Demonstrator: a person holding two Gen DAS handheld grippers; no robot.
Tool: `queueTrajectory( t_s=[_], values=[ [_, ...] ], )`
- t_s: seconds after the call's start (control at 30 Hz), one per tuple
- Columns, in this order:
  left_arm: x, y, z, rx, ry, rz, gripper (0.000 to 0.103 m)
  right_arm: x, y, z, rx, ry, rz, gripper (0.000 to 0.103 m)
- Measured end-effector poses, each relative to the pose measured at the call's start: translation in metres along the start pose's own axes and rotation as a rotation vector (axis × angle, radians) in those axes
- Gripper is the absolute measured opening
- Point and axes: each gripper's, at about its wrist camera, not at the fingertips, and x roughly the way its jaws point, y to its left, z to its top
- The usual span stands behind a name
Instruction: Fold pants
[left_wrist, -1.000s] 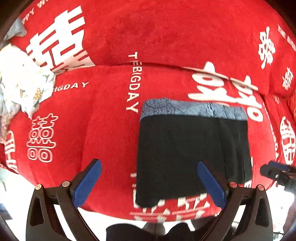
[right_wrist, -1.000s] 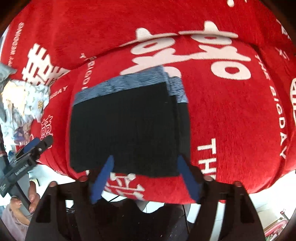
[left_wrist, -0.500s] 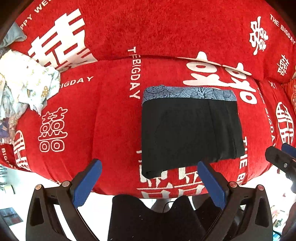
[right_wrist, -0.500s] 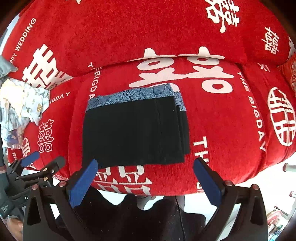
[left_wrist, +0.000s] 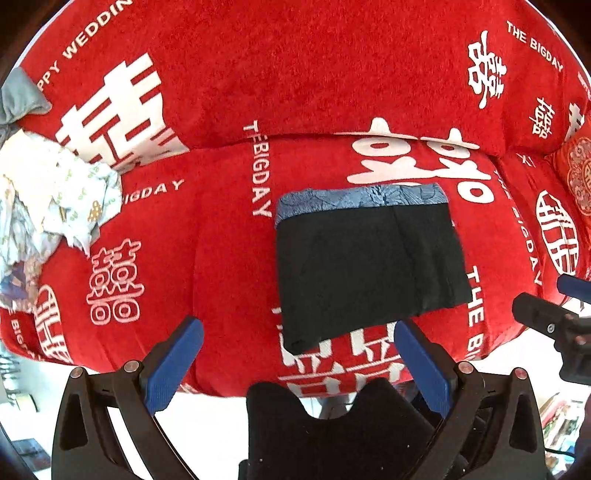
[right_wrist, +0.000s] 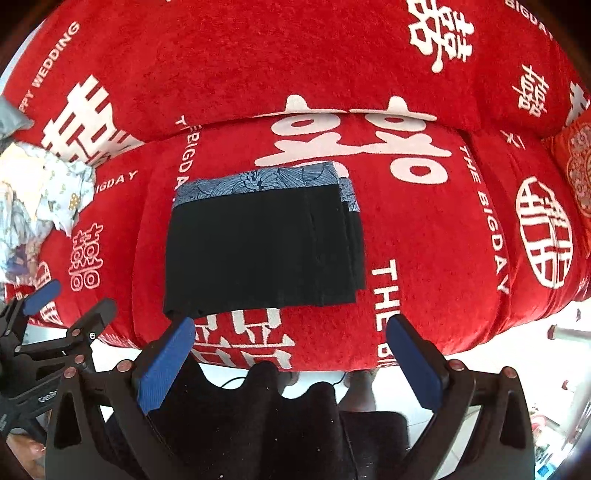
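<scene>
Right wrist view: pants (right_wrist: 264, 245) lie folded into a flat rectangle on the red sofa cushion (right_wrist: 424, 236). Right gripper (right_wrist: 290, 363), jaws just opened wide, and left gripper (left_wrist: 297, 363), jaws apart, both empty above it. Fold looks done; next, if anything, square the offset right-hand layers.

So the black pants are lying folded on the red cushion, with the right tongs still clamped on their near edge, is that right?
Not quite. The black pants do lie folded on the red cushion, but the right tongs are wide open and hold nothing, clear of the near edge, as the right wrist view shows.
</scene>
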Motion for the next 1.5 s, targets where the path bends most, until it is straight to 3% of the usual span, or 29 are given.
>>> queueTrajectory(
  t_s=[0.2, 0.53, 1.5],
  values=[
    [0.002, -0.018, -0.010, -0.045, 0.061, 0.022, 0.103, -0.005, -0.010, -0.003, -0.036, 0.002, -0.047, 0.103],
    [-0.005, -0.043, -0.013, -0.041, 0.069, 0.058, 0.103, -0.005, -0.018, 0.002, -0.092, 0.000, -0.044, 0.103],
    [-0.004, -0.045, -0.009, -0.042, 0.082, 0.081, 0.103, -0.005, -0.019, 0.005, -0.093, -0.018, -0.062, 0.103]
  ],
)
